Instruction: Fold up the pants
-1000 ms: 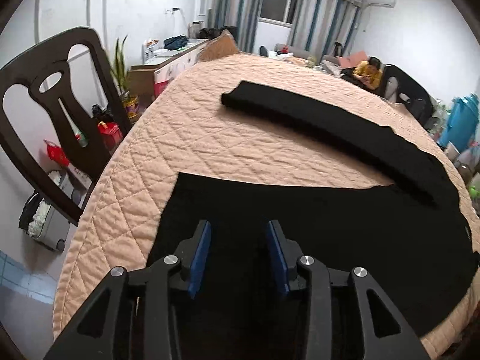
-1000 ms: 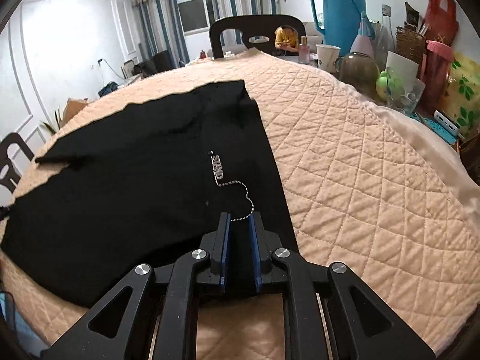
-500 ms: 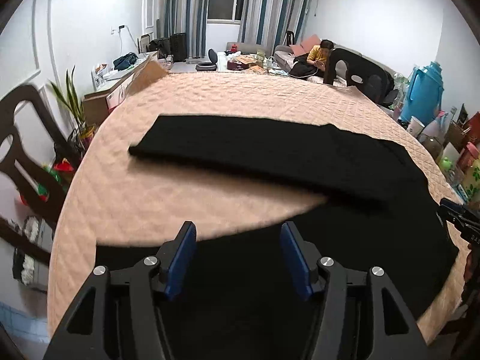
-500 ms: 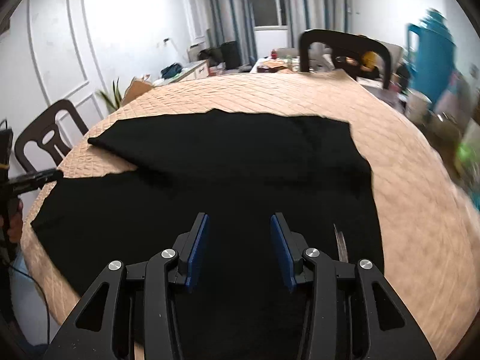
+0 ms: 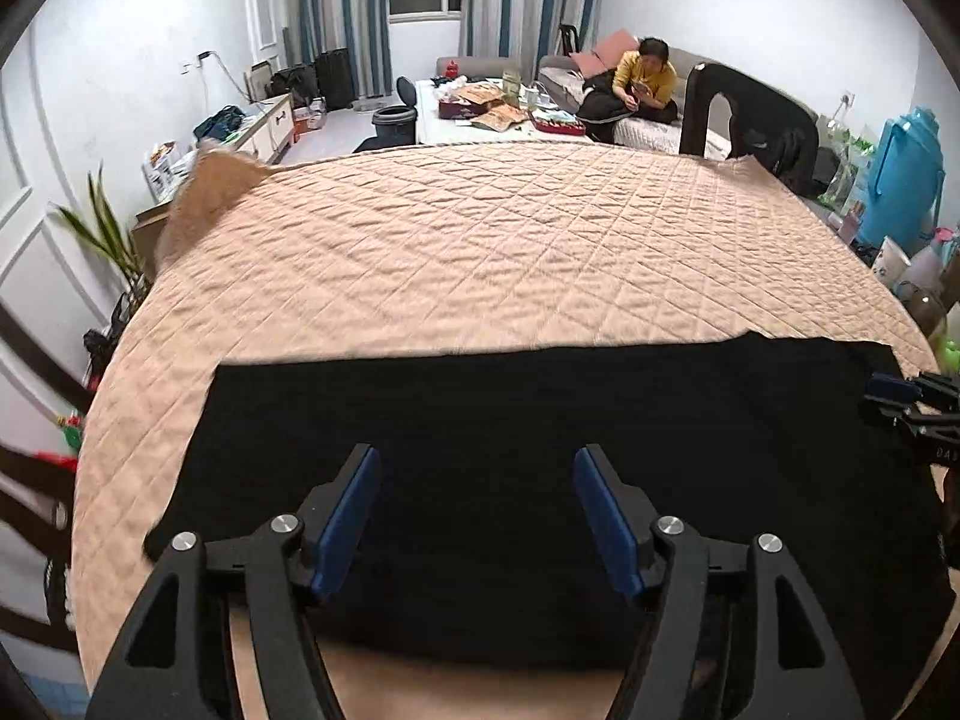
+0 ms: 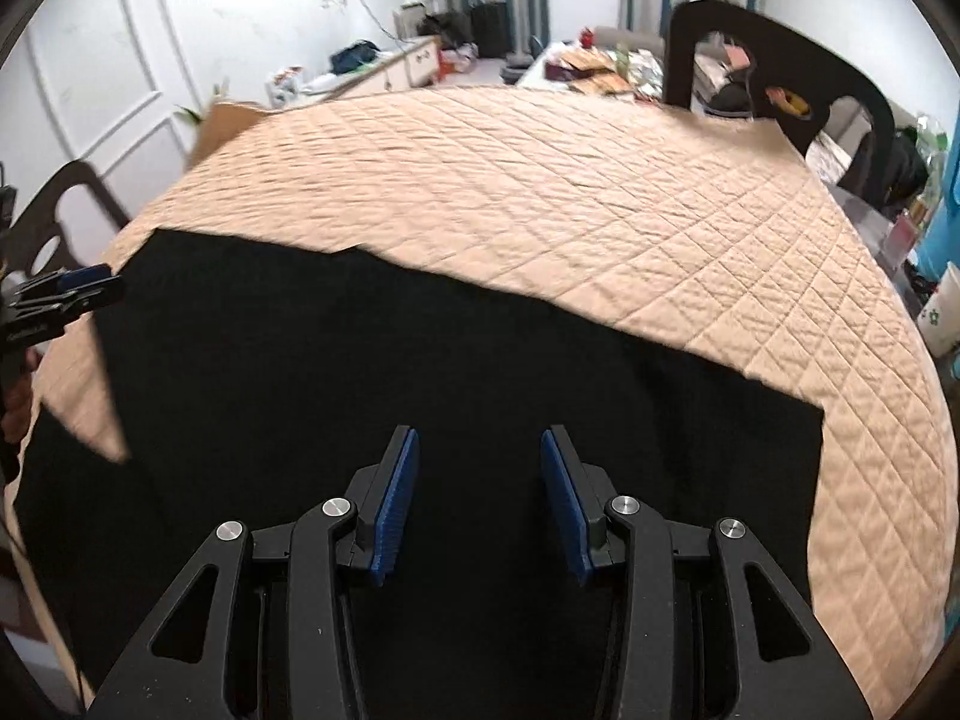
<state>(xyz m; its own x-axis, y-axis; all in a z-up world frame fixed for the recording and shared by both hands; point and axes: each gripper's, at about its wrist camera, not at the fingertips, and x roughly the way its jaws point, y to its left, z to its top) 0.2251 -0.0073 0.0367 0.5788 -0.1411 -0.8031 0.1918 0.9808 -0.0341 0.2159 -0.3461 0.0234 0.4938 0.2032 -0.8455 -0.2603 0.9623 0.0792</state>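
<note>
Black pants (image 5: 540, 456) lie flat along the near edge of the quilt-covered counter (image 5: 510, 252). Left tongs (image 5: 474, 510) have just been opening; they and the right tongs (image 6: 474, 498) hover released, nothing between them. Soft, light, limp cloth; best pinched at hem or waistband corners.

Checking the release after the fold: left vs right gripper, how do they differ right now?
Left gripper jaws stand wider apart than those of the right gripper. The left hangs over the black pants nearer their side edge on the quilt; the right hangs over the broader part. Shared: both have just been opening, blue pads bare, nothing gripped, both angled down at the pants.
</note>
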